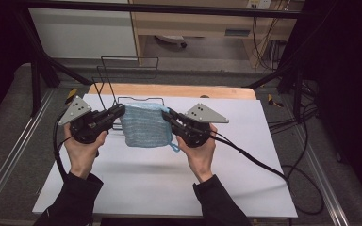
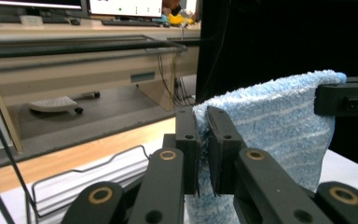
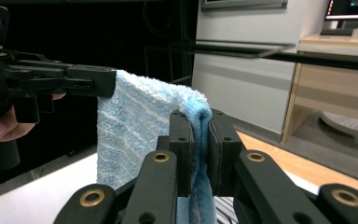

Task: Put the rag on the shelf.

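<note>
Towel [image 1: 144,125], light blue, folded, hangs stretched between 2 grippers above the white table [image 1: 169,179], nearer its far edge than its near edge. Left gripper [image 1: 120,110] is clamped on the towel's upper left corner; right gripper [image 1: 166,114] is clamped on its upper right corner. Towel's lower edge hangs near the table surface. Black wire rack [image 1: 122,80] stands just behind the towel, at the far edge

Towel [image 1: 144,125] between left tongs [image 1: 119,111] and right tongs [image 1: 167,114], wire rack [image 1: 122,77] behind, above table [image 1: 169,183].
</note>
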### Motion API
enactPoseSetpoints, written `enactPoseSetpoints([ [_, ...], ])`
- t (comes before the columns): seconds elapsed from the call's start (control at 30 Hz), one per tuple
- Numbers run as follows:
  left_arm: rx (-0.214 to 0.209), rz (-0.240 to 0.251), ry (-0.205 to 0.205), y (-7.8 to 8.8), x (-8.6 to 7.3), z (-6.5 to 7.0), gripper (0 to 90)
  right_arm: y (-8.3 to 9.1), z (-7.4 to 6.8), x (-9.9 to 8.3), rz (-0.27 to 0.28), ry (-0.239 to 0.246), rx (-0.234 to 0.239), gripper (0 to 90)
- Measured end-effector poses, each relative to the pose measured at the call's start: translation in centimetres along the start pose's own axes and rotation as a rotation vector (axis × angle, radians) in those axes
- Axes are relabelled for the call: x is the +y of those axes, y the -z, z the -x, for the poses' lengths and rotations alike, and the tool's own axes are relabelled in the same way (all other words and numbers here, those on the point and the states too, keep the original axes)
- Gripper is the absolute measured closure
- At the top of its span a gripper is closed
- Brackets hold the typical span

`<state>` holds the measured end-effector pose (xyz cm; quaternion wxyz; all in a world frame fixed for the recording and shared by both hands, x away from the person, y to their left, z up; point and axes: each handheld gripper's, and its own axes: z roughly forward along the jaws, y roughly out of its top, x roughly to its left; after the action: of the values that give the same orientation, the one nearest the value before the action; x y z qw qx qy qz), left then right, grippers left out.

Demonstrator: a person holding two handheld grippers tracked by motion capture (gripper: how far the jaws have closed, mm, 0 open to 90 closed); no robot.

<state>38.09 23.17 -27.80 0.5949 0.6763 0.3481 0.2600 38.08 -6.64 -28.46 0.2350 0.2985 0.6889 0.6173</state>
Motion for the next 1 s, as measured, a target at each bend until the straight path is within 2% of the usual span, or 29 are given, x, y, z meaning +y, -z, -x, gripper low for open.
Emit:
enactPoseSetpoints([
  [0.3, 0.031, 0.052, -0.002, 0.7, 2.1, -1.2, 84.0, -1.3, -0.7, 1.9, 0.04, 0.022, 0.002, 82.3],
  [0.57, 0.045, 0.104, -0.004, 1.3, 3.9, -2.1, 84.0, -2.4, -1.3, 4.3, 0.077, 0.056, -0.008, 82.4],
  [1.0, 0.067, 0.157, -0.006, 1.6, 6.6, -3.6, 84.0, -4.1, -1.4, 7.3, 0.112, 0.088, -0.013, 82.4],
])
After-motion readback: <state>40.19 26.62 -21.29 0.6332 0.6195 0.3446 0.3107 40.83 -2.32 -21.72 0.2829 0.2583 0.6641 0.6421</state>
